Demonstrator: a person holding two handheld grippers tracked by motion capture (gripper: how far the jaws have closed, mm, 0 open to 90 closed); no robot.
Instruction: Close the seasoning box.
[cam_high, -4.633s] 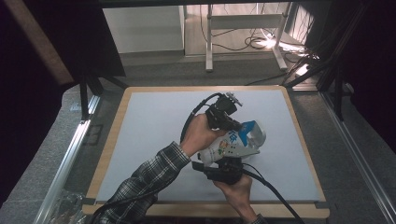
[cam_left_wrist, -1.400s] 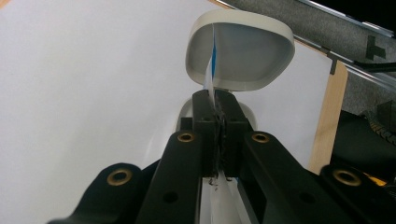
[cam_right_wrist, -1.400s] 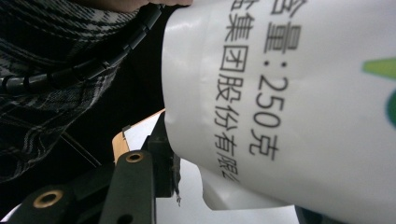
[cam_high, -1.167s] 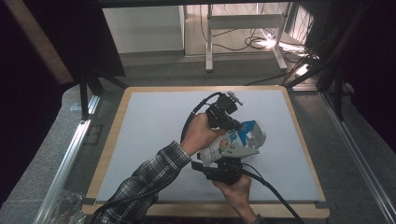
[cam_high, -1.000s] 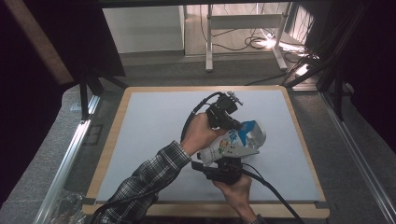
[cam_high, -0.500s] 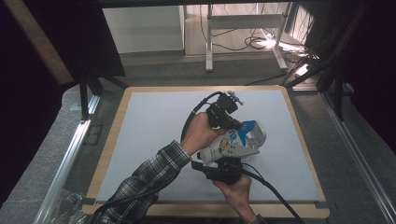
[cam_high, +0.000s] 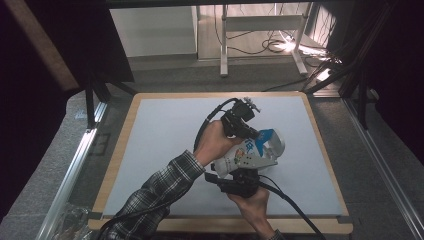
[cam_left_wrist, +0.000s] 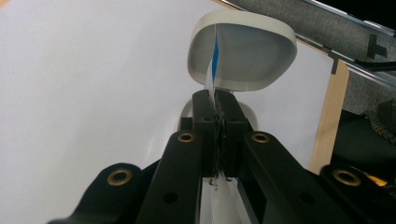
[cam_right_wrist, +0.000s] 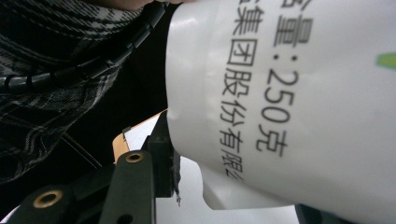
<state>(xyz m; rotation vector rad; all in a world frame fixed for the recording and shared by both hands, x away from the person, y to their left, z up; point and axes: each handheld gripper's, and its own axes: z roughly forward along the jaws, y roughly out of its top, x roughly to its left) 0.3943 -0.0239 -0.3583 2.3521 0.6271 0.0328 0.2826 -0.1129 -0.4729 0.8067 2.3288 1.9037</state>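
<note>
Two claws are worked together on one white plastic tub (cam_high: 252, 152), held just above the pale surface (cam_high: 160, 145), a little toward 3 o'clock of its middle. The left claw (cam_left_wrist: 217, 105) is clenched on a thin blue-and-white foil strip (cam_left_wrist: 212, 65), the tub's peel-off seal, with the tub's open rim (cam_left_wrist: 243, 49) seen beyond at 12 o'clock. The right claw (cam_high: 239, 181) grasps the tub from 6 o'clock; in the right gripper view one black jaw presses the tub's printed wall (cam_right_wrist: 280, 107).

For a clean peel, the seal is best drawn steadily away, low and along the rim, while the tub is kept firmly braced so it is not tipped.

The right claw's other jaw is cut off by the tub. The tub's contents cannot be made out, nor how much seal remains attached.
</note>
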